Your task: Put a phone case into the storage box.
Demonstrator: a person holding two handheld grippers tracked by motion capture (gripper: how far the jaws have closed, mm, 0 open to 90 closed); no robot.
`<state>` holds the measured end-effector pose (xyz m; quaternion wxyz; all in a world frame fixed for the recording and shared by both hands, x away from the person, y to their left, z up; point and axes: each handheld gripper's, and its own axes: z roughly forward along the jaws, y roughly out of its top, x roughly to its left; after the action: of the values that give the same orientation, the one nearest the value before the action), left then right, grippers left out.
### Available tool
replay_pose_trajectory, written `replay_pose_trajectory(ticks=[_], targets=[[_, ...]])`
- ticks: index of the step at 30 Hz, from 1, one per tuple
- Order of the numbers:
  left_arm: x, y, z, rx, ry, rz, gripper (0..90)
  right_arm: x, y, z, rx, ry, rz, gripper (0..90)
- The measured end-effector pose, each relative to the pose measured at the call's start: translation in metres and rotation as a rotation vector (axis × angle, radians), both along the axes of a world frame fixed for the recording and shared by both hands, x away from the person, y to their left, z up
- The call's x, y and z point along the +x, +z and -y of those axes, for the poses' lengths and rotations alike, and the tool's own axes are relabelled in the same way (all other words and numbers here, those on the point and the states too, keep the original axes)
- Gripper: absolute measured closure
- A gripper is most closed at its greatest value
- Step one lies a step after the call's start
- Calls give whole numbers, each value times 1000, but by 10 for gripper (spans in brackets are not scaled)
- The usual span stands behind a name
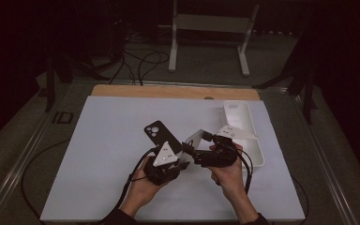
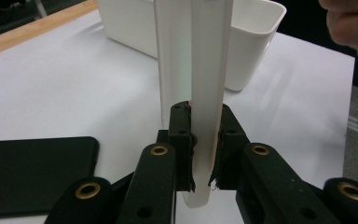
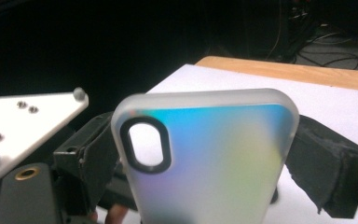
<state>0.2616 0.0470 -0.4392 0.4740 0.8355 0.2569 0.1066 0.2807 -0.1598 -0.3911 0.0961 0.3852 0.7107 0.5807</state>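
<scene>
- My left gripper [image 2: 200, 154] is clamped edge-on across the translucent phone case [image 2: 193, 84], long axis rising up-frame.
- My right gripper [image 3: 200, 154] pinches its sides.
- The black phone [image 1: 155, 132] lies upper left of both.

Bench surroundings, off-task items.
White sheet [image 1: 98, 164] laid over wooden tabletop [image 1: 168, 91]; black phone [image 1: 154, 131] flat on sheet, white bin [image 1: 260, 157] near right edge. Beyond table: white metal stand [image 1: 173, 47], loose cables [image 1: 140, 61] on floor.
</scene>
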Motion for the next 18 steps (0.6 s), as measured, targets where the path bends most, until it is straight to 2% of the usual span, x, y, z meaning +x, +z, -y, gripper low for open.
replay_pose_trajectory(ticks=[4, 7, 14, 18], targets=[[1, 0, 0, -20, 2, -21, 807, -1, 0, -3, -9, -22, 17, 153], [0, 0, 0, -20, 4, -21, 807, -3, 0, -4, -15, -27, 34, 159], [1, 0, -1, -17, 10, -7, 800, -3, 0, -4, -22, -35, 45, 166], [1, 1, -3, -18, 25, 5, 753, -3, 0, -3, -22, -38, 47, 166]])
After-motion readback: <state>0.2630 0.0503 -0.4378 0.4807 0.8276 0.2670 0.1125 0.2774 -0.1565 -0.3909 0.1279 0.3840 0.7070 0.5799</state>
